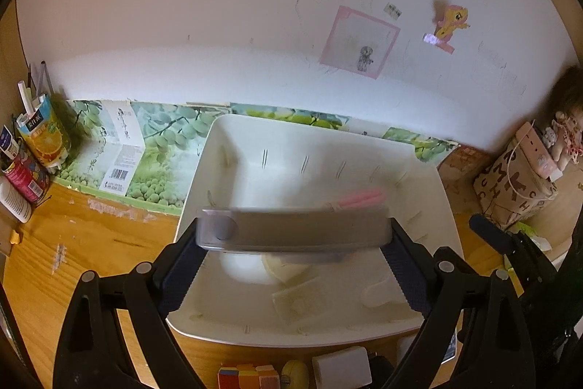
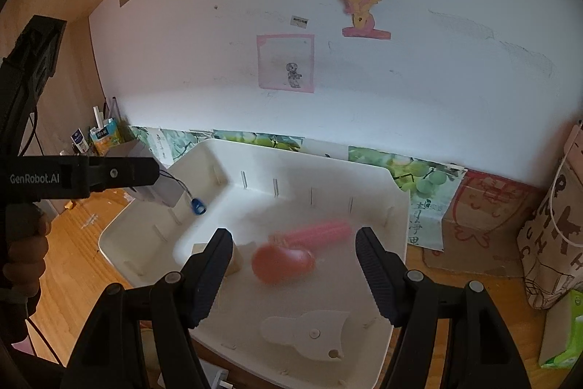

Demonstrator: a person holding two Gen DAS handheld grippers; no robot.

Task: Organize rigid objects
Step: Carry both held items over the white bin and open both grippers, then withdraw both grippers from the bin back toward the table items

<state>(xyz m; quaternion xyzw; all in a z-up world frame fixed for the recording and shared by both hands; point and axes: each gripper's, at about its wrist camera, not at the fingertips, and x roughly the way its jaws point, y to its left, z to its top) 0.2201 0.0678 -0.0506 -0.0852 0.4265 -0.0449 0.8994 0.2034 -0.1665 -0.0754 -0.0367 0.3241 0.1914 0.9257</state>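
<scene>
A wide white bin (image 1: pixel 233 148) stands on the wooden desk. Over its near half my left gripper (image 1: pixel 295 232) is shut on a grey rectangular box (image 1: pixel 291 230), gripped by its two ends. In the right wrist view the left gripper (image 2: pixel 153 181) hangs above the bin's left corner with the grey box (image 2: pixel 164 190), and a small blue tag (image 2: pixel 197 206) dangles from it on a cord. My right gripper (image 2: pixel 293 231) is open above the bin (image 2: pixel 397 206). Beyond its fingers a blurred pink spoon-like thing (image 2: pixel 284 261) is inside the bin, touching neither pad. It also shows as the pink thing (image 1: pixel 360 199) past the box.
A flat white piece (image 2: pixel 306 330) and a beige block (image 2: pixel 198 248) lie in the bin. A juice carton of pens (image 1: pixel 43 133) stands far left, a patterned paper bag (image 1: pixel 513 185) at right. Coloured blocks (image 1: pixel 247 376) and a white block (image 1: pixel 340 367) sit by the near edge.
</scene>
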